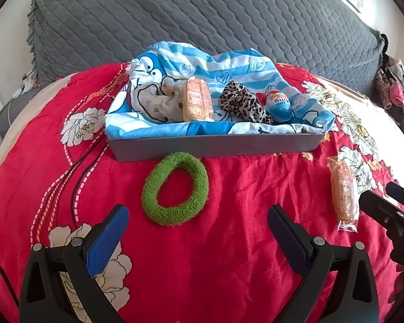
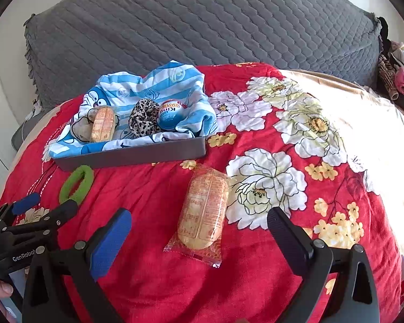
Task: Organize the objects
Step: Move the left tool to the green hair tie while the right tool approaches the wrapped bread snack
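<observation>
In front of you the tray [image 1: 212,146] holds a cloth [image 1: 202,62] with small items; before it lie the hair ring [image 1: 175,188] and, to the right, the snack packet [image 2: 204,210].

A plush red blanket [image 2: 153,199] with a soft, velvety nap and printed flowers covers the bed, backed by a matt grey quilted cloth cover [image 1: 191,18] stitched in a scale-like pattern. On it sits a smooth, matt grey plastic-looking tray [image 1: 210,146] lined with thin blue-and-white printed cotton-like cloth [image 1: 229,67], holding a leopard-print fabric scrunchie [image 1: 242,102], a glossy foil-wrapped egg [image 1: 278,105] and a snack in clear shiny plastic wrap [image 1: 196,99]. A fuzzy green terry-cloth hair band [image 1: 175,188] and a second crinkly, glossy wrapped snack [image 2: 204,212] lie on the blanket, and the gripper fingers [image 2: 110,242] show matt black plastic with blue, finely dimpled rubbery pads.
</observation>
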`<control>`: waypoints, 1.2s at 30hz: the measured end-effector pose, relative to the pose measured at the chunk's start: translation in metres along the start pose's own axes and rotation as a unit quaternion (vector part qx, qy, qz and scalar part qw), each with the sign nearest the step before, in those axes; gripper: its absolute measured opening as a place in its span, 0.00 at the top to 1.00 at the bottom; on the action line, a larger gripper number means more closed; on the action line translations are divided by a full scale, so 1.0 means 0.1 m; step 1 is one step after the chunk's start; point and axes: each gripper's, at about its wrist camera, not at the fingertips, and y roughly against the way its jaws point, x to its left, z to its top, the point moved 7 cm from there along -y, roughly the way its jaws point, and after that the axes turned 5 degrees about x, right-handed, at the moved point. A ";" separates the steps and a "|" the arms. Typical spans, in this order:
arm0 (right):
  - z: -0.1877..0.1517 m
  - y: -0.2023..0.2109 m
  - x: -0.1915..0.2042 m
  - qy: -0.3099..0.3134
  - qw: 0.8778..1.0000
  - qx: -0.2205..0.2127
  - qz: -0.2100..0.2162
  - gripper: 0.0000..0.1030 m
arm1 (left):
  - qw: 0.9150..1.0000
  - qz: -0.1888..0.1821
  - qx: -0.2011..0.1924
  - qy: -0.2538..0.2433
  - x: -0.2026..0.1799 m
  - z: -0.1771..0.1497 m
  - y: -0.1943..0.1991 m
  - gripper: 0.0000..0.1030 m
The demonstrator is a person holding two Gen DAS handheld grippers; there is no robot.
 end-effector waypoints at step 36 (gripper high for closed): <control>0.06 -0.25 -0.06 -0.013 1.000 0.013 -0.012 0.01 | 1.000 -0.002 0.012 0.013 0.01 0.12 -0.30 0.01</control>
